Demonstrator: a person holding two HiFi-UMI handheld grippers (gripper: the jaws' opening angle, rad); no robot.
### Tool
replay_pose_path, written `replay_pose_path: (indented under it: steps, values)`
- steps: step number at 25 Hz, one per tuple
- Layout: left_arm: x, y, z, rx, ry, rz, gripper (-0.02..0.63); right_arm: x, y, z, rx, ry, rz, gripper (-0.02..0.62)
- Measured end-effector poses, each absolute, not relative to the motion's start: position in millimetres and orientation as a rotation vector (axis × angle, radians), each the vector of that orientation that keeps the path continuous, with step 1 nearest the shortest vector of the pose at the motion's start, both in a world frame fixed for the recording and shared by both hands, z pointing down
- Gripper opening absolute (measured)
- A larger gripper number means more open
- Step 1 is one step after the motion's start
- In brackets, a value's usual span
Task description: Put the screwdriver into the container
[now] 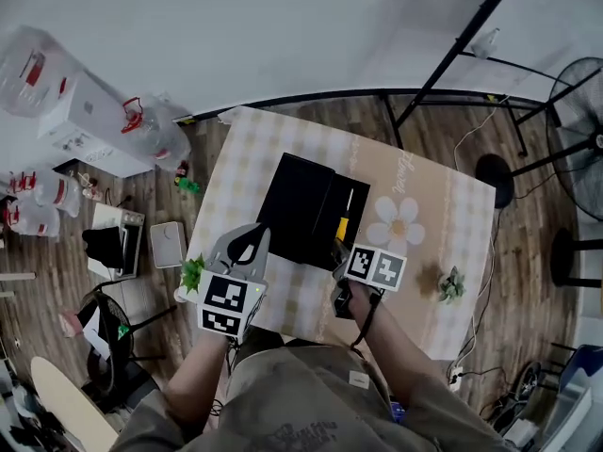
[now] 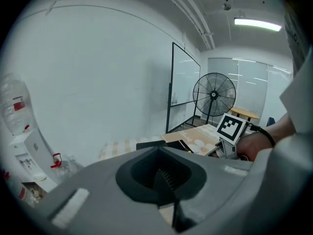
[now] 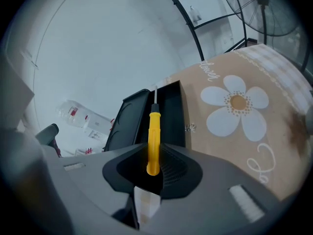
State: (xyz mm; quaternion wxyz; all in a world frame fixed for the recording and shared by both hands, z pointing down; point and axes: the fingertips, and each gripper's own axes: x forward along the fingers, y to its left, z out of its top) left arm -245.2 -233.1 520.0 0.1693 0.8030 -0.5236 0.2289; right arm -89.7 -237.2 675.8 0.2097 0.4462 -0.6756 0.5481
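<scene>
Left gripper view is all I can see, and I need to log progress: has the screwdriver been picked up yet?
Observer: Yes. The right gripper has its jaws shut on the screwdriver's yellow handle.
Operator: Where is it pointing?
Observer: Away from the person. In the head view its shaft lies across the right-hand part of the open black container.
Operator: Is anything in there already?
Observer: In the right gripper view, the compartment beside the shaft looks dark and bare, though its far end is hard to make out.
</scene>
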Motion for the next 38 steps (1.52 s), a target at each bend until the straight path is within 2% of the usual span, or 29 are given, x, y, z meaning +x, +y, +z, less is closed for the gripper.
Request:
replay_pose_path:
  steps: [11,23,29,38]
  values:
    - [-248.3,-253.2,568.0,2.325,-1.262,0.719,0.000,-96.7,-247.7,704.2,1.369,-1.691,1.434,0.086]
    - [-258.7,-260.1,572.9,2.364,-1.122,0.700,0.002,-102.9,-256.3,727.9,1.396,-1.524,1.392,0.087]
    - [-267.1,-257.8,566.3,2.360,-1.099,0.690,0.002,-103.7,-255.6,728.0,1.414,-1.500,1.412,0.123]
    - [-266.6,-257.7,542.8,2.402,-1.115,0.663,0.002,-96.7,-247.1,689.5,1.435,-1.622,1.388,0.143]
